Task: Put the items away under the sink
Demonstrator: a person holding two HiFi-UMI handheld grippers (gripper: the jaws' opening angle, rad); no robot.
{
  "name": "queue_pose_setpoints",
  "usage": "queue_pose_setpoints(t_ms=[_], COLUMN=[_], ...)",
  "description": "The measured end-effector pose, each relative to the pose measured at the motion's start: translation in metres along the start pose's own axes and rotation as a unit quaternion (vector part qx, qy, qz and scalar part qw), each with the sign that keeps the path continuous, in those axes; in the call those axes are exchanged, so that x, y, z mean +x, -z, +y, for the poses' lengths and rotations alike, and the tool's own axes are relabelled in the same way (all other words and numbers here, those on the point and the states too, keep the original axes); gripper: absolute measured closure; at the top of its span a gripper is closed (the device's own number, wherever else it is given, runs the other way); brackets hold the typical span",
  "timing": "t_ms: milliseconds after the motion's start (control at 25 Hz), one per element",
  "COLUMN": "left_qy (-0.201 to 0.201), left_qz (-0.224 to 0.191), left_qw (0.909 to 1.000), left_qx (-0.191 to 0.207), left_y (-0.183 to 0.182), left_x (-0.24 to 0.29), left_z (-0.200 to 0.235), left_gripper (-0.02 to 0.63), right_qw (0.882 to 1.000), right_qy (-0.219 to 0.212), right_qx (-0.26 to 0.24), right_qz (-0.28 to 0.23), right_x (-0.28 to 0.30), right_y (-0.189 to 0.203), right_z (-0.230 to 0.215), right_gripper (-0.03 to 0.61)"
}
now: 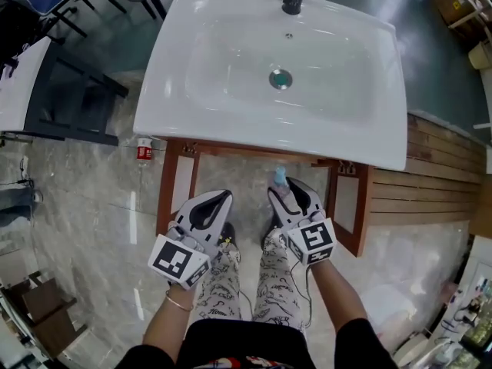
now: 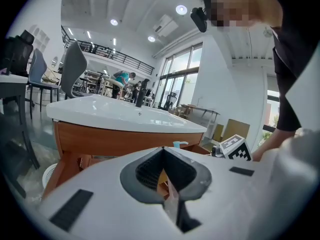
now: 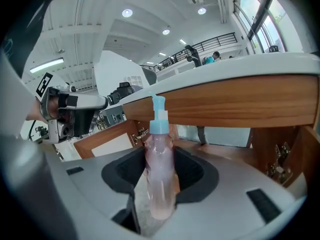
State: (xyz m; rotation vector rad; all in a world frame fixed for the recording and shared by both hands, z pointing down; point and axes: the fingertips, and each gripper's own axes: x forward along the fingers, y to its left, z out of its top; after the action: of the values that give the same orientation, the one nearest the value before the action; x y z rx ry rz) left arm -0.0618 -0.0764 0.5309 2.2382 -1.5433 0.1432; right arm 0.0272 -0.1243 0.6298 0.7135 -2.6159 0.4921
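A white sink [image 1: 384, 141] sits on a wooden cabinet whose two doors, left [image 1: 175, 187] and right [image 1: 350, 206], stand open toward me. My right gripper [image 1: 290, 196] is shut on a clear pump bottle [image 1: 280, 180] with a light-blue head, held just in front of the cabinet's opening. In the right gripper view the bottle [image 3: 160, 184] stands upright between the jaws of that gripper [image 3: 161, 156], its pump below the sink's wooden front [image 3: 240, 101]. My left gripper [image 1: 211, 207] hangs beside it, a little lower, jaws together with nothing in them. The left gripper view shows this gripper [image 2: 162, 151] facing the cabinet [image 2: 115, 141].
A small red-and-white can [image 1: 144, 150] stands on the marble floor left of the cabinet. A black-framed table [image 1: 69, 98] is further left, and a wooden platform [image 1: 438, 183] lies right. My legs in patterned trousers [image 1: 223, 283] are below the grippers. A white basket [image 2: 50, 174] sits beside the cabinet.
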Motion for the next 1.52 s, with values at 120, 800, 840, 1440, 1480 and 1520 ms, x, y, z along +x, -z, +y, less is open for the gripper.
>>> queue_pose_setpoints(t_ms=[120, 800, 840, 1440, 1480, 1520], left_qy=[0.0, -0.002, -0.002, -0.013, -0.013, -0.013], left_qz=[0.001, 0.005, 0.004, 0.008, 0.008, 0.008], left_qw=[1.0, 0.9998, 0.9998, 0.9994, 0.9994, 0.9994], left_qx=[-0.003, -0.02, -0.02, -0.033, -0.032, -0.031], left_y=[0.0, 0.013, 0.013, 0.021, 0.021, 0.021], left_x=[0.006, 0.02, 0.02, 0.029, 0.03, 0.03], left_z=[0.0, 0.002, 0.003, 0.011, 0.011, 0.012], left_gripper=[0.606, 0.606, 0.606, 0.606, 0.606, 0.606], right_qw=[1.0, 0.999, 0.999, 0.999, 0.999, 0.999], right_qy=[0.001, 0.008, 0.009, 0.014, 0.015, 0.015], right_qx=[0.002, -0.004, -0.004, 0.0, 0.0, 0.0], right_qz=[0.003, 0.031, 0.033, 0.038, 0.038, 0.038], right_x=[0.003, 0.026, 0.027, 0.046, 0.048, 0.049], right_y=[0.004, 0.034, 0.035, 0.04, 0.04, 0.04], right_z=[-0.006, -0.034, -0.036, -0.052, -0.053, -0.055], right_gripper=[0.393, 0.393, 0.393, 0.393, 0.393, 0.393])
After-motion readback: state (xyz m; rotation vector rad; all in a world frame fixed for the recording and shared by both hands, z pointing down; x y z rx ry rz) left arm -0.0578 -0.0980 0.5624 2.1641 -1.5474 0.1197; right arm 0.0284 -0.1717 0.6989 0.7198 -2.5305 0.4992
